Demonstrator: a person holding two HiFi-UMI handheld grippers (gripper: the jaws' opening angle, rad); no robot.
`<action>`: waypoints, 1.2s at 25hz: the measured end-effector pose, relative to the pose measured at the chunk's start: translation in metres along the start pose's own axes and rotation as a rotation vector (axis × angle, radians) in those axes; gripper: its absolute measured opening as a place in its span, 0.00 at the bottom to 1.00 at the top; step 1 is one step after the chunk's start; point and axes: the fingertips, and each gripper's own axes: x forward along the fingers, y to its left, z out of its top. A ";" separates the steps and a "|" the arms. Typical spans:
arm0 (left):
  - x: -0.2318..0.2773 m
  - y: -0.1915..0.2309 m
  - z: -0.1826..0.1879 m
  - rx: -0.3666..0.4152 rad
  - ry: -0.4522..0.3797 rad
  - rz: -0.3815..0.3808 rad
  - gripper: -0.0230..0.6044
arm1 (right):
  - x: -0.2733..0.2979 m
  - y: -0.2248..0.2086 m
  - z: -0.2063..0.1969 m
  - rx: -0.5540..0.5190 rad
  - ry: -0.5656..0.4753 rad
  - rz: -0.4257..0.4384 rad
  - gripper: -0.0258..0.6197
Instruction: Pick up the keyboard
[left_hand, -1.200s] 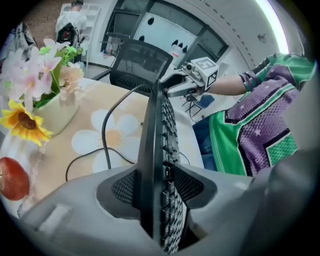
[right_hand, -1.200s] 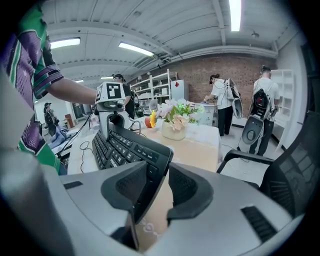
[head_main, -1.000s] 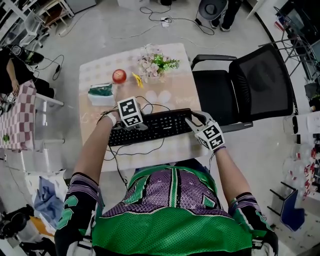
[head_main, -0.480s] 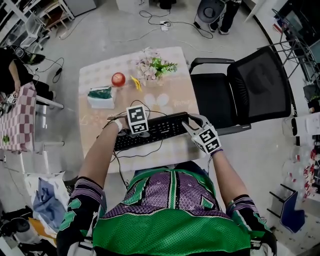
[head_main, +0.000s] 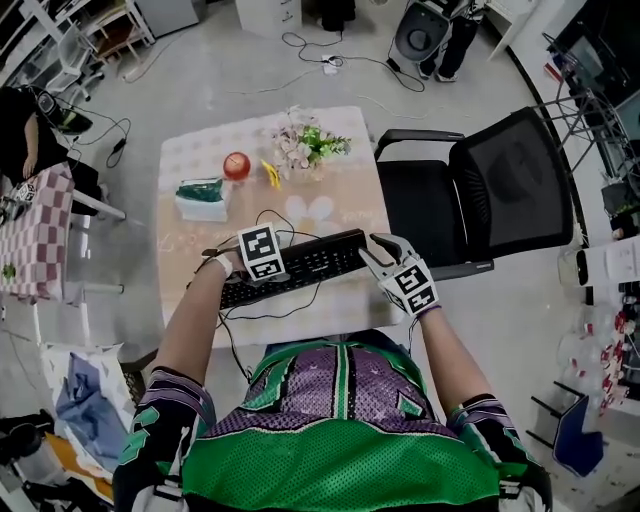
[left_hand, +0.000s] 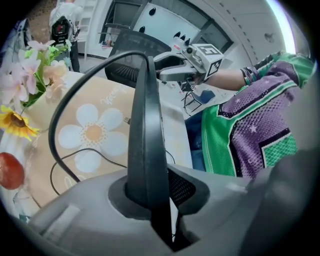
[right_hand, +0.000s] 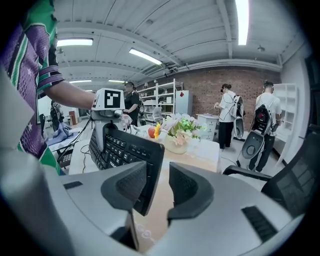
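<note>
The black keyboard (head_main: 305, 262) is held between my two grippers over the front of the flower-print table (head_main: 345, 205). My left gripper (head_main: 258, 276) grips its left part. In the left gripper view the keyboard (left_hand: 145, 125) stands edge-on between the pads of that gripper (left_hand: 161, 200), whose jaws have just been closing on it. My right gripper (head_main: 374, 250) holds the right end. In the right gripper view the keyboard (right_hand: 122, 150) tilts with its keys facing left, its corner between the pads of that gripper (right_hand: 155, 192). Its black cable (left_hand: 75, 100) loops over the table.
A vase of flowers (head_main: 305, 140), a red apple (head_main: 236, 165) and a green-topped box (head_main: 203, 192) stand at the table's far side. A black office chair (head_main: 490, 190) is close on the right. People stand in the background (right_hand: 227, 115).
The left gripper has closed onto the keyboard. The keyboard now looks narrower and more tilted, raised a little from the table between the two grippers.
</note>
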 end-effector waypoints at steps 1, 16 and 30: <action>-0.002 -0.001 -0.001 -0.004 -0.008 0.007 0.17 | -0.002 -0.002 0.002 0.007 -0.008 -0.006 0.26; -0.086 -0.020 0.030 -0.132 -0.420 0.209 0.17 | -0.031 -0.028 0.066 0.048 -0.154 -0.034 0.26; -0.177 -0.046 0.006 -0.373 -0.832 0.536 0.17 | -0.044 -0.023 0.150 0.086 -0.281 -0.061 0.25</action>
